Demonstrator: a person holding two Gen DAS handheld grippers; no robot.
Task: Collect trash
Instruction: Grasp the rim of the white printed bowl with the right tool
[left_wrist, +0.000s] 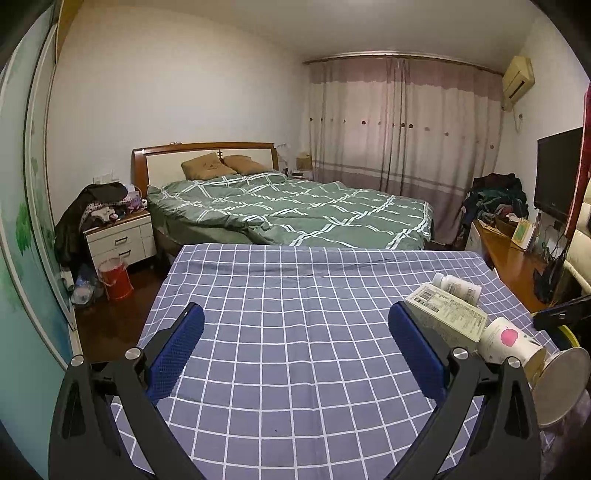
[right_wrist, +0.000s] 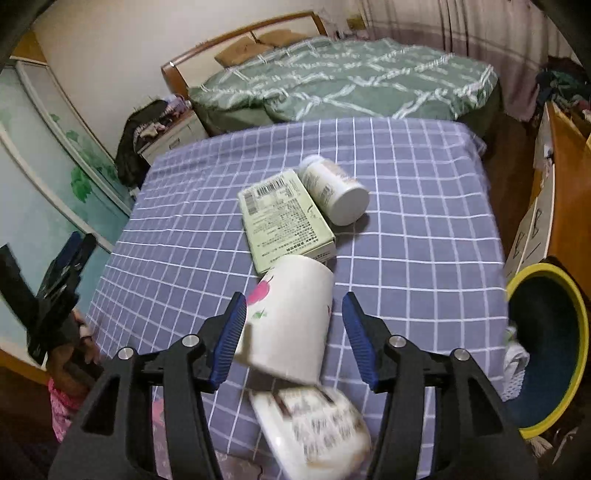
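Right gripper (right_wrist: 294, 330) half open astride lying paper cup (right_wrist: 291, 314), pads not visibly pressing; left gripper (left_wrist: 295, 354) wide open, empty, over checked tablecloth (left_wrist: 295, 295).

On the table (right_wrist: 406, 221) a box (right_wrist: 284, 218) is laid flat mid-table, with a bottle (right_wrist: 334, 194) tipped over just right of it, touching. A cup (right_wrist: 291, 317) is found in front of the box, lying between the right gripper's (right_wrist: 293, 332) jaws. Nearer still, a blurred container (right_wrist: 314, 432), probably another bottle. A bin (right_wrist: 546, 354) is parked off the table's right edge, a bed (right_wrist: 343, 81) behind.
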